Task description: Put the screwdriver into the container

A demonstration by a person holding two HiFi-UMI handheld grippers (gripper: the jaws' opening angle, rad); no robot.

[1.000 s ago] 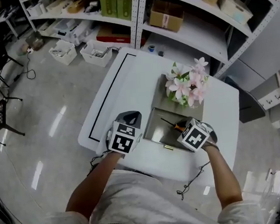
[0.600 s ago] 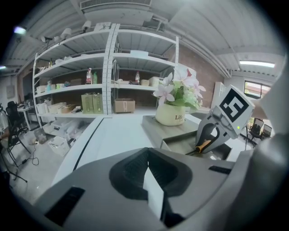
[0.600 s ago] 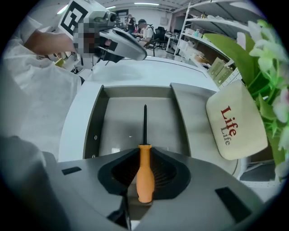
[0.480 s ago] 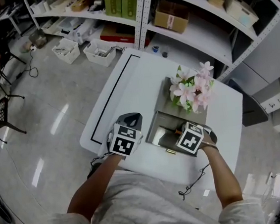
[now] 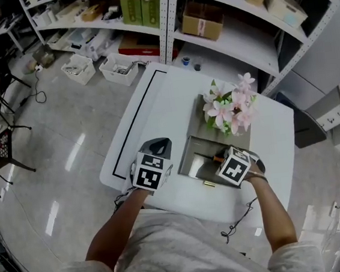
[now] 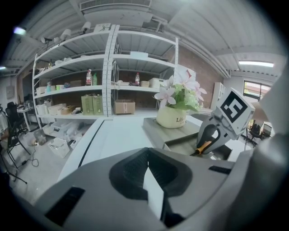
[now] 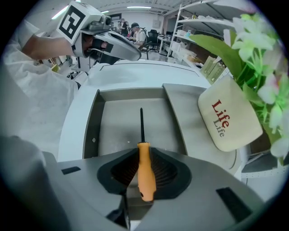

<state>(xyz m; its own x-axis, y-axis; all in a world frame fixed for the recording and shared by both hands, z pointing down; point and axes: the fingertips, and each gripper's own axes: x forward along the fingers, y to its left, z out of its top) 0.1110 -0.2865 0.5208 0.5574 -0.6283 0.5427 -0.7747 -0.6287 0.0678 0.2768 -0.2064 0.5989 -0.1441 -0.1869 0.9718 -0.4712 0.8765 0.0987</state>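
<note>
1. R gripper [image 7: 145, 166] clamps the orange-handled screwdriver [image 7: 146, 178] by its handle. The black shaft sticks straight out ahead of the jaws.
2. The shaft points down into the sunken bay of the grey container [image 7: 115, 131], directly ahead of & below the R gripper. Can't tell if the tip touches the bay floor.
3. A cream pot [image 7: 230, 119] marked "Life", w/ pink-white flowers [image 5: 230, 105], stands on the container's raised deck. It's ahead & to the right of the R gripper, apart from the screwdriver.
4. L gripper [image 6: 148, 168] has its jaws closed together w/ nothing btwn them. It hangs over the white table [image 5: 154, 101], outside the container's left edge, to the left of the R gripper & apart from it.
5. In the left gripper view the R gripper shows ahead & to the right, tilted nose-down over the container, w/ the orange handle showing btwn its jaws.
6. Shelving [image 5: 232, 38] w/ a cardboard box [image 5: 202, 19] runs past the table's far edge, well ahead of both grippers.
</note>
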